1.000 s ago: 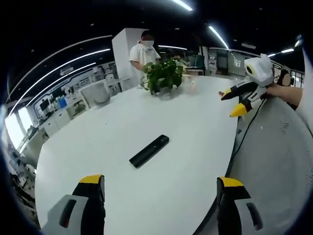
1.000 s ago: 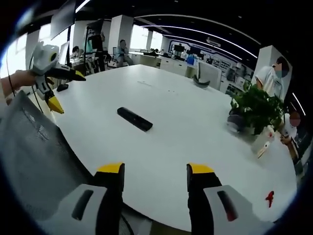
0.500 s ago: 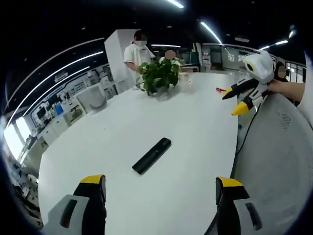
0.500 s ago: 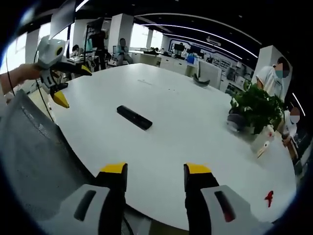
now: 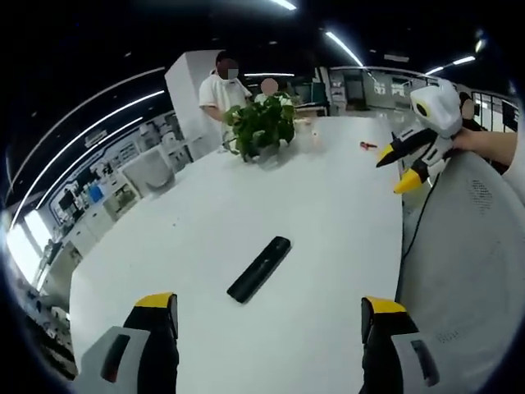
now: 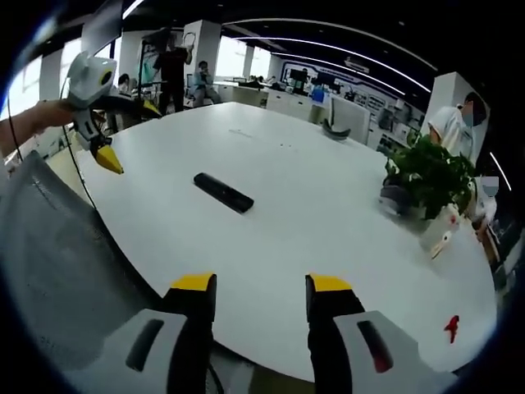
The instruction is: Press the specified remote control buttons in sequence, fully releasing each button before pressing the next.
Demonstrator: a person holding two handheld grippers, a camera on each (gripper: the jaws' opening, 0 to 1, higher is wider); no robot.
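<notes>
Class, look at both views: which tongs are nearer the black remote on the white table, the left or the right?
Left, probably, though the margin is small. The left tongs are just short of the remote, which lies between their jaws' lines. The right tongs are farther back; there the remote is smaller and off to the left.

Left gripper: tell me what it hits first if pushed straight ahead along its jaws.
Probably the black remote on the white table; it lies ahead between the open left gripper jaws. Depth is unclear, so it might pass above.
</notes>
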